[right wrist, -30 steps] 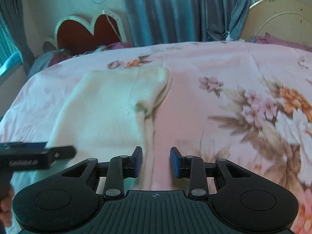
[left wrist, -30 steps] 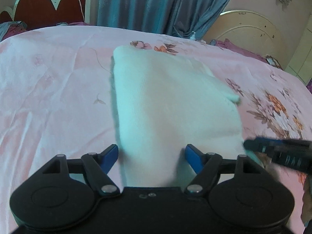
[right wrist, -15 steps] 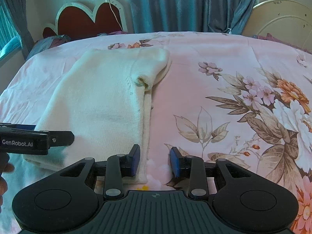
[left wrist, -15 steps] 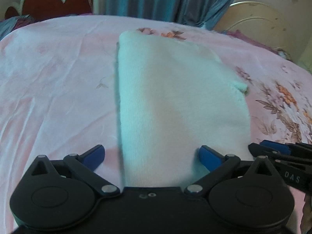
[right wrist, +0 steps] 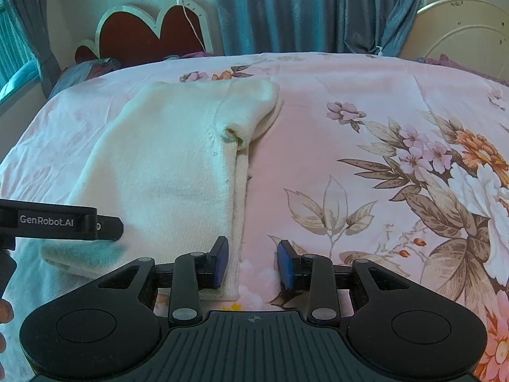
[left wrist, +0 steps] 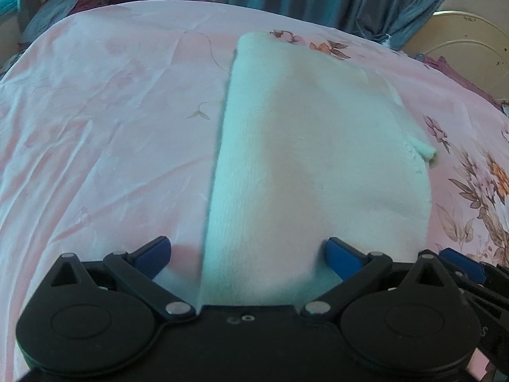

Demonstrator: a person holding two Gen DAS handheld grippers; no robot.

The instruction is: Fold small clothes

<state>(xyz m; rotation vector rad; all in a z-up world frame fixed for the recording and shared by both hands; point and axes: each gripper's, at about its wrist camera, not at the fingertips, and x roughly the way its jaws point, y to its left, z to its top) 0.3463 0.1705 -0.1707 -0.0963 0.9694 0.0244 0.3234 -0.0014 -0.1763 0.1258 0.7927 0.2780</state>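
A cream knitted garment lies folded lengthwise on the pink bed sheet; it also shows in the right wrist view, with a folded sleeve end near its right edge. My left gripper is wide open over the garment's near left edge, empty. My right gripper is partly open at the garment's near right corner, its left pad on the cloth and nothing held between the jaws. The left gripper shows in the right wrist view, the right one in the left wrist view.
The pink floral sheet covers the bed. A red heart-shaped headboard and blue curtains stand behind. A round cream frame is at the far right. Bedding is piled at the far left corner.
The left gripper's jaws opened wider and it drew back to the garment's near left edge. The right gripper pulled back to the near right corner, its jaws about as far apart as before.
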